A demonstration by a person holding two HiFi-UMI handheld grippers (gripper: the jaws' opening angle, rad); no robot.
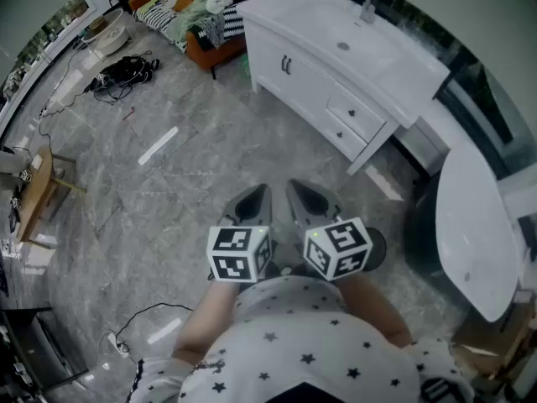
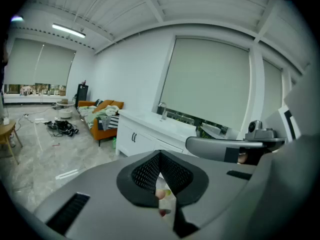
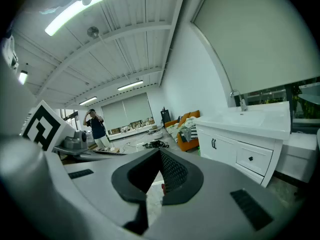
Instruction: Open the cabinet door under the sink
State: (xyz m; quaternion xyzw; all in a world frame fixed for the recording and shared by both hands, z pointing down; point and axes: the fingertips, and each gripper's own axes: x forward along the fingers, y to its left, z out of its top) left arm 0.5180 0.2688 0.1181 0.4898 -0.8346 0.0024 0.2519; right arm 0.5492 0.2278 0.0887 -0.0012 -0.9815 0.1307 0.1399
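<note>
The white sink cabinet (image 1: 336, 74) stands at the far side of the floor, with a basin and a faucet (image 1: 366, 2) on top. Its door (image 1: 281, 61) with two black handles is closed; two drawers sit to the right of it. The same door appears in the left gripper view (image 2: 131, 139) and the right gripper view (image 3: 220, 148). My left gripper (image 1: 254, 198) and right gripper (image 1: 304, 193) hang side by side over the floor, well short of the cabinet. Both are shut with nothing in them, jaw tips meeting in the left (image 2: 160, 156) and right (image 3: 160, 154) views.
An orange sofa (image 1: 205, 15) heaped with clothes stands left of the cabinet. Black cables (image 1: 126, 70) lie on the grey floor, and a wooden stool (image 1: 38, 193) is at the left. A white round table (image 1: 474, 233) is at the right. A person (image 3: 96, 126) stands far off.
</note>
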